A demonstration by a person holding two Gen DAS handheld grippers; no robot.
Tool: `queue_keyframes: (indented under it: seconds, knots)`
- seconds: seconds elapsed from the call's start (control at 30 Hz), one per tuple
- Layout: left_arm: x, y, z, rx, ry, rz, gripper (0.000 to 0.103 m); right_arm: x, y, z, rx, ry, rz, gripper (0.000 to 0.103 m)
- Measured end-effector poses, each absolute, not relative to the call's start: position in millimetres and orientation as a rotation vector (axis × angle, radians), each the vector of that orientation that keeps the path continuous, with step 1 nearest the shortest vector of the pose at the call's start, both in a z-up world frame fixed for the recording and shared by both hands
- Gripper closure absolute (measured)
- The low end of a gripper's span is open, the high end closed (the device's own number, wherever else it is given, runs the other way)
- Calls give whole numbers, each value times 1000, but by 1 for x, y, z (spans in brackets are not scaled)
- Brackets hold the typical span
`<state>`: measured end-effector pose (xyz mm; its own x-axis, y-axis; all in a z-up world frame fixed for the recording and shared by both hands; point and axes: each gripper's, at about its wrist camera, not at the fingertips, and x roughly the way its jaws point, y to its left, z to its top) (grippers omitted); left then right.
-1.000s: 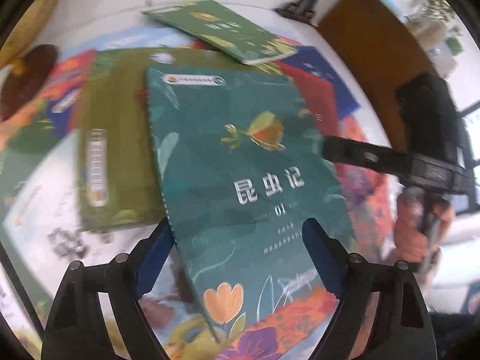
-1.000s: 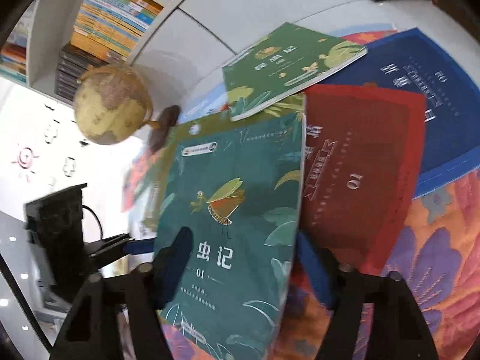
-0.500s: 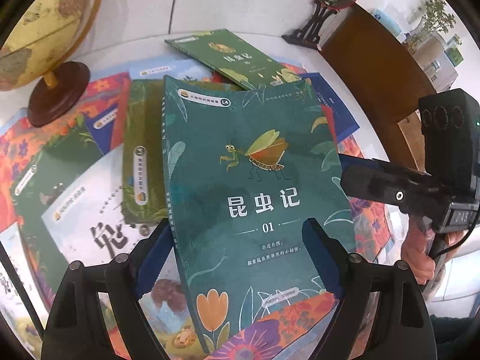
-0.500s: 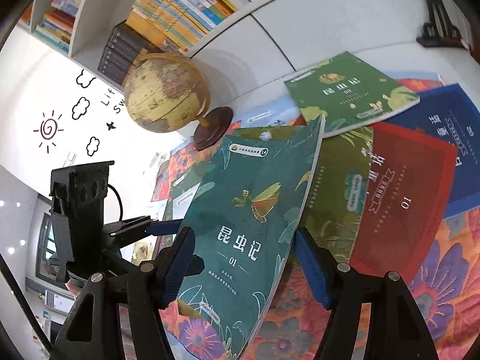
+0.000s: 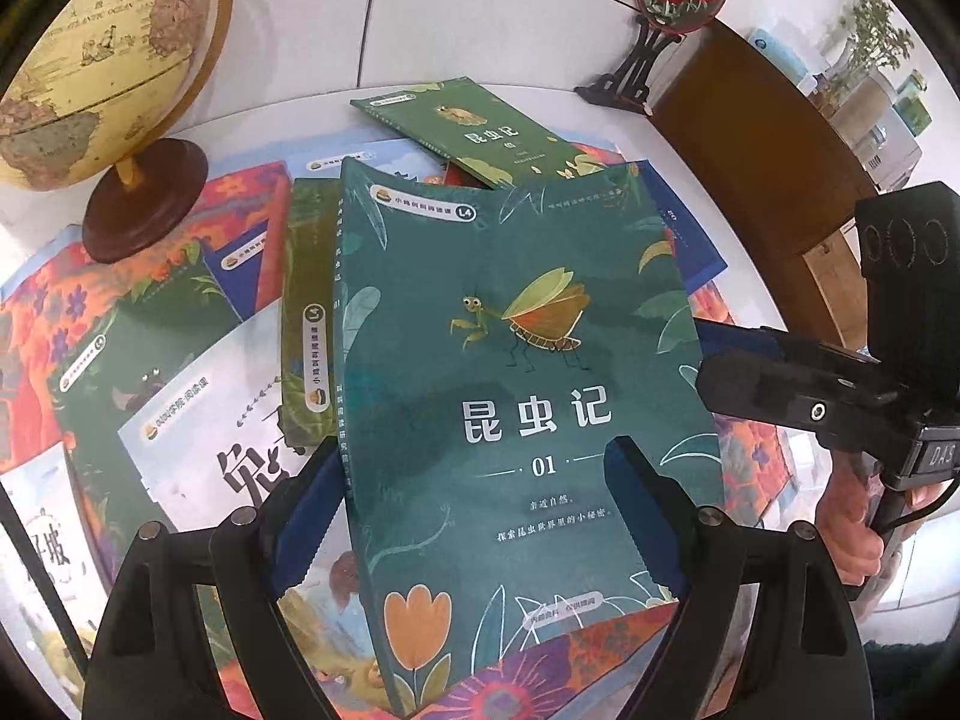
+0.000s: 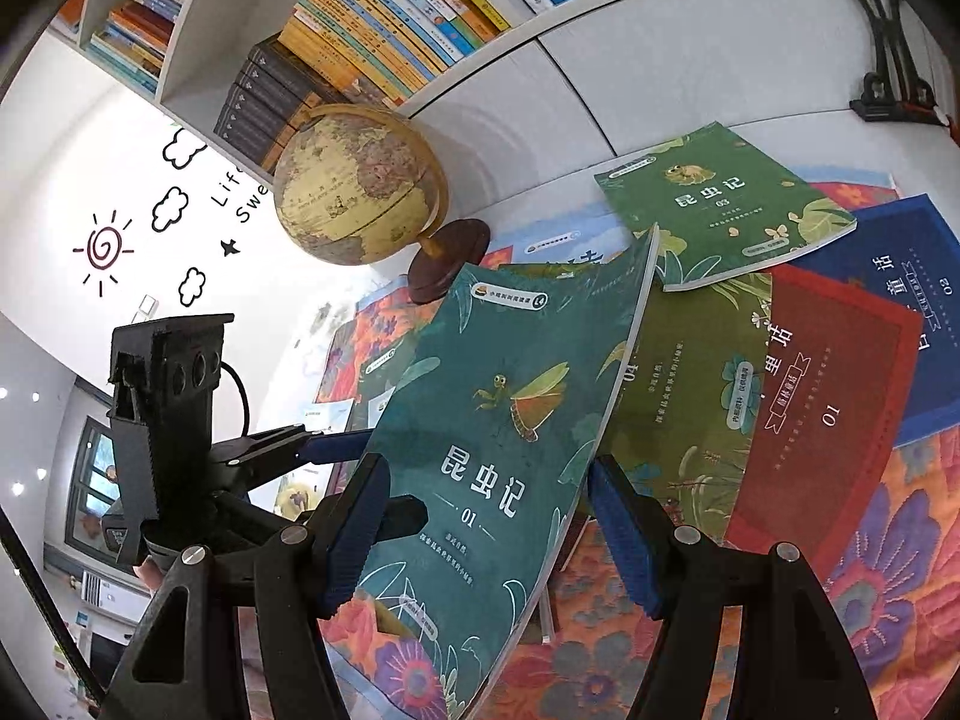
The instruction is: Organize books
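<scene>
Through the left wrist camera we saw our left gripper spread wide across the dark teal book numbered 01. Its left blue pad sat against the spine edge, while its right pad lay over the cover near the right edge, so the book appeared gripped across its width and lifted clear of the books beneath. Our right gripper came in from the right, its blue pad reaching behind the book's right edge; from here we could not tell how it met the cover. A hand held its handle. Under the book lay an olive-green book, a lighter green book numbered 03 farther back, and a globe at the upper left.

Through the right wrist camera we saw our right gripper also standing well apart, the teal book running up between its pads. The left pad overlapped the cover; the right pad sat just beside the bowed page edge, and we could not tell whether it pressed. The left gripper reached toward the book's left edge. A red book and a blue book lay flat on the flowered cloth to the right.
</scene>
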<state>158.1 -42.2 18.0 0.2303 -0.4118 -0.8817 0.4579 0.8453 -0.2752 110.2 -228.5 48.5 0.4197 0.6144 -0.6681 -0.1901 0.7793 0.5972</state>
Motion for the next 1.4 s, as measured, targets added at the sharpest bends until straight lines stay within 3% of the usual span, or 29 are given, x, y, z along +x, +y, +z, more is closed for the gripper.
queue_keyframes:
  seconds: [0.63, 1.4]
  knots:
    - [142, 7, 43, 115, 1151, -460, 19, 101, -146, 71, 338, 1006, 549, 35]
    - [110, 216, 42, -45, 1109, -254, 19, 108, 68, 60, 209, 1106, 674, 35]
